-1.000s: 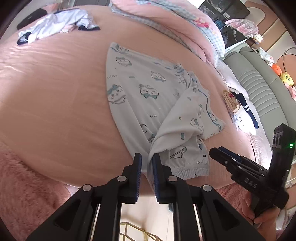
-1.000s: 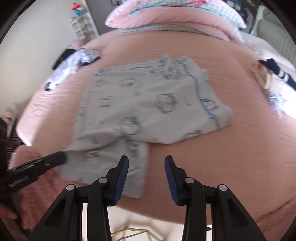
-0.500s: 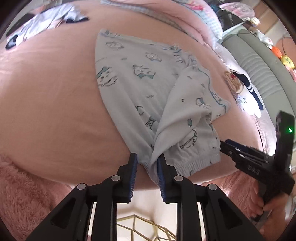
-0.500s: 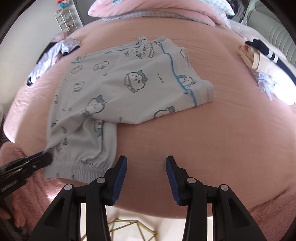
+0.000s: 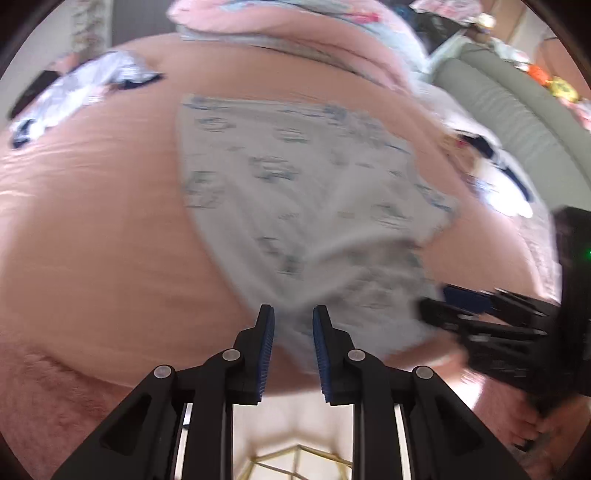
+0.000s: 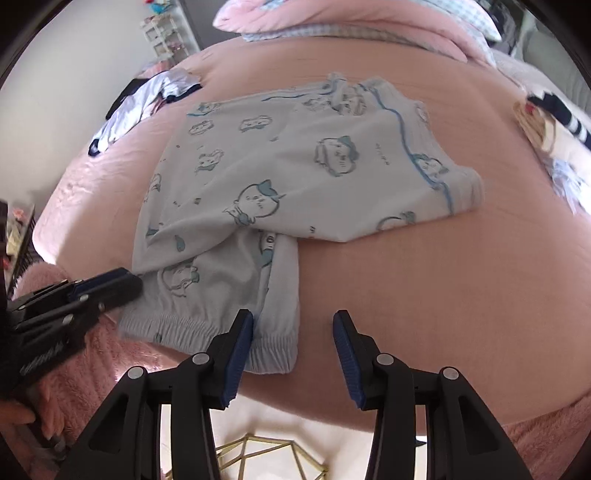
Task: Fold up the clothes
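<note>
Soft, even daylight fills both views, with faint shadows. The left wrist view is smeared by motion blur, worst at right on the right gripper point(image 5: 436, 306). The right wrist view is sharp. Fisheye bulges both, corners black.

A pale blue printed garment point(image 6: 295, 173), patterned with cartoon faces and edged in blue piping, lies partly folded on the pink bed point(image 6: 424, 277). Its elastic-cuffed end point(image 6: 207, 325) hangs at the near edge of the bed. The right tool point(image 6: 293, 332) hovers over that edge with its blue-padded jaws apart; the left pad overlaps the cuff in the picture (whether it touches cannot be told), the other stands over bare sheet. The left tool point(image 6: 122, 282) comes in from the left, its tip at the garment's near corner. Other clothes point(image 6: 147, 99) lie at the far left of the bed, pillows point(image 6: 351, 22) at its head, and more clothing point(image 6: 554, 122) lies at the right.
</note>
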The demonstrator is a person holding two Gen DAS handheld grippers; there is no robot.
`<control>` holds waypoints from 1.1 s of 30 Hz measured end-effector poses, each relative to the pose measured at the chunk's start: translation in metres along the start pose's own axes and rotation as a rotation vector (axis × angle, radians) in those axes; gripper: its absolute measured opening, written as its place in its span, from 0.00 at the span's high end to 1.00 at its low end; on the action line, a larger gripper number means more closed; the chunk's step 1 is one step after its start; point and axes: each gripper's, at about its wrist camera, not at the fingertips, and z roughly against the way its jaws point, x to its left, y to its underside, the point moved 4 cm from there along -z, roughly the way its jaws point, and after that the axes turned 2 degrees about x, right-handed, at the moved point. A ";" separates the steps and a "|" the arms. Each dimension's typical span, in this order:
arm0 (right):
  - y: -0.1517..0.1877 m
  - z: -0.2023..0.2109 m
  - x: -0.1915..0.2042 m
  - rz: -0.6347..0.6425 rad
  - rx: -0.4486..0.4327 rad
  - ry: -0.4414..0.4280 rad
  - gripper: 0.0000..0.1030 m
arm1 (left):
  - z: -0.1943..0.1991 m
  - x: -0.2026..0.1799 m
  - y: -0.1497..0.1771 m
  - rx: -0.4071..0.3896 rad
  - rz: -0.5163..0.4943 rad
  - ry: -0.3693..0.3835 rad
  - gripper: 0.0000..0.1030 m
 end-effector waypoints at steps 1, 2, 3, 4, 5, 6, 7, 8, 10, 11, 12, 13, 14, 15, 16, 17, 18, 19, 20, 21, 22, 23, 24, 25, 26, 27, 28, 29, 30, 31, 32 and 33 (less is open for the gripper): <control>-0.003 0.007 -0.008 -0.021 -0.023 0.000 0.57 | 0.002 0.004 -0.001 0.000 0.030 0.035 0.81; -0.006 0.015 -0.015 -0.042 -0.048 -0.001 0.57 | 0.005 0.002 -0.002 -0.009 0.035 0.049 0.82; -0.009 0.023 -0.023 -0.064 -0.072 -0.001 0.57 | 0.010 -0.005 -0.004 -0.029 0.003 0.047 0.82; -0.013 0.031 -0.036 -0.093 -0.099 0.024 0.57 | 0.013 -0.016 -0.006 -0.042 -0.056 0.057 0.82; -0.017 0.037 -0.052 -0.129 -0.113 0.048 0.57 | 0.015 -0.029 -0.009 -0.048 -0.122 0.073 0.82; -0.019 0.040 -0.068 -0.163 -0.113 0.065 0.57 | 0.014 -0.046 -0.014 -0.052 -0.181 0.085 0.82; -0.020 0.043 -0.085 -0.196 -0.113 0.082 0.57 | 0.010 -0.065 -0.020 -0.054 -0.236 0.095 0.81; -0.022 0.042 -0.097 -0.216 -0.107 0.083 0.57 | 0.006 -0.084 -0.027 -0.056 -0.292 0.106 0.80; -0.027 0.038 -0.117 -0.232 -0.096 0.080 0.57 | -0.005 -0.120 -0.041 -0.059 -0.391 0.121 0.72; -0.032 0.034 -0.124 -0.228 -0.092 0.078 0.57 | -0.013 -0.136 -0.048 -0.061 -0.426 0.122 0.68; -0.037 0.031 -0.132 -0.224 -0.087 0.077 0.57 | -0.024 -0.151 -0.055 -0.060 -0.453 0.130 0.60; -0.039 0.028 -0.140 -0.231 -0.089 0.085 0.57 | -0.036 -0.165 -0.062 -0.052 -0.473 0.141 0.58; -0.042 0.025 -0.148 -0.239 -0.091 0.093 0.57 | -0.048 -0.176 -0.069 -0.040 -0.487 0.144 0.57; -0.041 0.025 -0.155 -0.263 -0.101 0.076 0.57 | -0.059 -0.187 -0.074 -0.032 -0.502 0.138 0.57; -0.039 0.025 -0.163 -0.288 -0.112 0.058 0.57 | -0.068 -0.198 -0.078 -0.027 -0.518 0.129 0.57; -0.037 0.026 -0.171 -0.313 -0.123 0.040 0.57 | -0.077 -0.208 -0.081 -0.024 -0.532 0.120 0.57; -0.031 0.025 -0.175 -0.328 -0.122 0.025 0.57 | -0.084 -0.216 -0.082 -0.017 -0.542 0.117 0.57; -0.026 0.024 -0.179 -0.343 -0.121 0.010 0.57 | -0.091 -0.221 -0.081 -0.008 -0.550 0.118 0.57; -0.020 0.023 -0.183 -0.359 -0.120 -0.005 0.57 | -0.099 -0.225 -0.080 0.003 -0.560 0.113 0.57; -0.014 0.022 -0.187 -0.374 -0.119 -0.021 0.59 | -0.107 -0.227 -0.078 0.012 -0.569 0.098 0.57; -0.015 0.023 -0.185 -0.357 -0.120 -0.010 0.60 | -0.114 -0.228 -0.076 0.019 -0.578 0.079 0.57; -0.017 0.024 -0.184 -0.339 -0.121 0.001 0.60 | -0.121 -0.228 -0.075 0.025 -0.586 0.060 0.58; -0.019 0.024 -0.182 -0.321 -0.122 0.013 0.60 | -0.125 -0.228 -0.074 0.021 -0.588 0.056 0.67; -0.021 0.023 -0.182 -0.314 -0.124 0.026 0.60 | -0.124 -0.228 -0.075 0.007 -0.575 0.063 0.87; -0.023 0.020 -0.181 -0.316 -0.121 0.032 0.60 | -0.122 -0.226 -0.078 0.001 -0.557 0.059 0.93; -0.024 0.018 -0.181 -0.317 -0.117 0.037 0.60 | -0.119 -0.222 -0.081 0.004 -0.537 0.062 0.94; -0.025 0.015 -0.181 -0.321 -0.113 0.045 0.60 | -0.112 -0.218 -0.085 -0.004 -0.514 0.076 0.95; -0.026 0.016 -0.181 -0.317 -0.113 0.052 0.59 | -0.105 -0.213 -0.089 -0.020 -0.490 0.093 0.95; -0.028 0.016 -0.181 -0.313 -0.113 0.060 0.59 | -0.096 -0.209 -0.094 -0.036 -0.473 0.105 0.95; -0.028 0.017 -0.180 -0.302 -0.112 0.070 0.59 | -0.086 -0.203 -0.098 -0.054 -0.461 0.114 0.95; -0.028 0.019 -0.179 -0.289 -0.111 0.081 0.59 | -0.074 -0.196 -0.104 -0.075 -0.446 0.122 0.95; -0.028 0.020 -0.178 -0.283 -0.109 0.087 0.59 | -0.064 -0.188 -0.111 -0.095 -0.427 0.130 0.95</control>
